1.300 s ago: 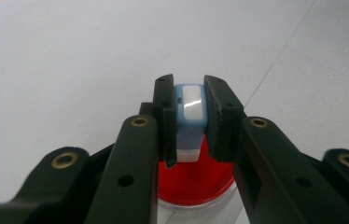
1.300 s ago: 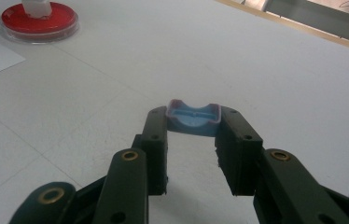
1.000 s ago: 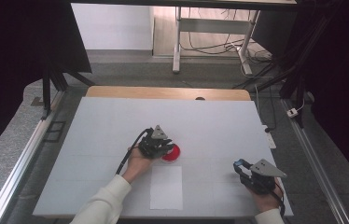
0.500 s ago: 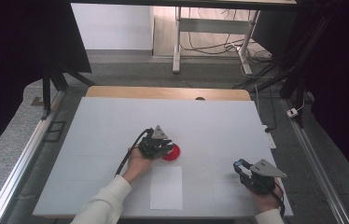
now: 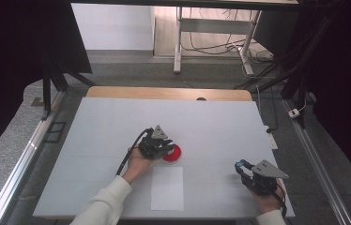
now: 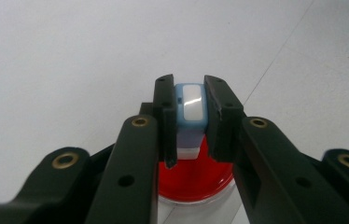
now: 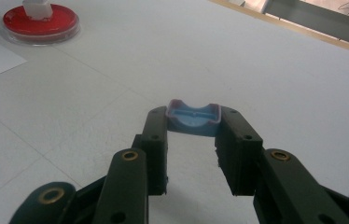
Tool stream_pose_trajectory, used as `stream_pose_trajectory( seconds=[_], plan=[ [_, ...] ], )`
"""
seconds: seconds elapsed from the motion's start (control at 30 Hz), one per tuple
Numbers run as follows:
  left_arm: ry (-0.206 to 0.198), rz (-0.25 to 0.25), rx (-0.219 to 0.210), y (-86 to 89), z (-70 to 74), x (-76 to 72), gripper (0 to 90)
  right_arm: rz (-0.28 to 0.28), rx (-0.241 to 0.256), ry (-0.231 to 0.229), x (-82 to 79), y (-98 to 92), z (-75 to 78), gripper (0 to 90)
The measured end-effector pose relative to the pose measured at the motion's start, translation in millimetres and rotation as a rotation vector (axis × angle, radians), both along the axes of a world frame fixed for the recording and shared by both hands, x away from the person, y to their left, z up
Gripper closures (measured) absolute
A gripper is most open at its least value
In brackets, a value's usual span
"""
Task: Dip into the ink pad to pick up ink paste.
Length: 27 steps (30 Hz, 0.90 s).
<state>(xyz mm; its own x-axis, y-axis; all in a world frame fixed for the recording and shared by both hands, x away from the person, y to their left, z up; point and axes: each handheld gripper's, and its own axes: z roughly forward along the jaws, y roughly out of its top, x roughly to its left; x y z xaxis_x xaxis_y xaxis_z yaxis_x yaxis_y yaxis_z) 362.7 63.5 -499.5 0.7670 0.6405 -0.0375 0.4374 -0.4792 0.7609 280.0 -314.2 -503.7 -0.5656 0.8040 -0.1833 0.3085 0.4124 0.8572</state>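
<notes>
Change: almost nothing has moved since the earlier pictures; both hands and both grippers stay where they were, the left one at the red dish, the right one near the front right corner of the table.
Left gripper (image 5: 164, 149): its jaws are nearly closed and they clamp a small blue and white block (image 6: 191, 103) between the tips.
Block: it is held upright just above the red dish (image 6: 196, 179); I cannot tell if its white lower end touches the dish.
Red dish: it lies flat on the white table (image 5: 211, 126), near the middle, just behind a white sheet of paper (image 5: 167, 188).
Right gripper (image 5: 243, 168): its jaws are partly open and they grip a small blue cap (image 7: 193, 116) by its two sides at the tips.
Cap: it is well apart from the dish, low over the table.
</notes>
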Motion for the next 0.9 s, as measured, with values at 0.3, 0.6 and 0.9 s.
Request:
stream_pose_trajectory(
  seconds=[0.3, 0.6, 0.9],
  plan=[
    [-0.016, -0.004, -0.045, 6.4, 10.9, -2.0, 75.3, 0.0, 0.007, -0.004, -0.2, -0.3, 0.3, 65.2],
    [-0.024, 0.001, -0.074, 13.4, 22.0, -3.5, 75.2, 0.001, 0.007, -0.004, -0.3, -0.1, 0.3, 65.2],
    [-0.003, -0.007, -0.029, 8.8, 13.7, -0.5, 75.2, 0.0, 0.007, -0.004, -0.2, -0.3, 0.3, 65.2]
  ],
)
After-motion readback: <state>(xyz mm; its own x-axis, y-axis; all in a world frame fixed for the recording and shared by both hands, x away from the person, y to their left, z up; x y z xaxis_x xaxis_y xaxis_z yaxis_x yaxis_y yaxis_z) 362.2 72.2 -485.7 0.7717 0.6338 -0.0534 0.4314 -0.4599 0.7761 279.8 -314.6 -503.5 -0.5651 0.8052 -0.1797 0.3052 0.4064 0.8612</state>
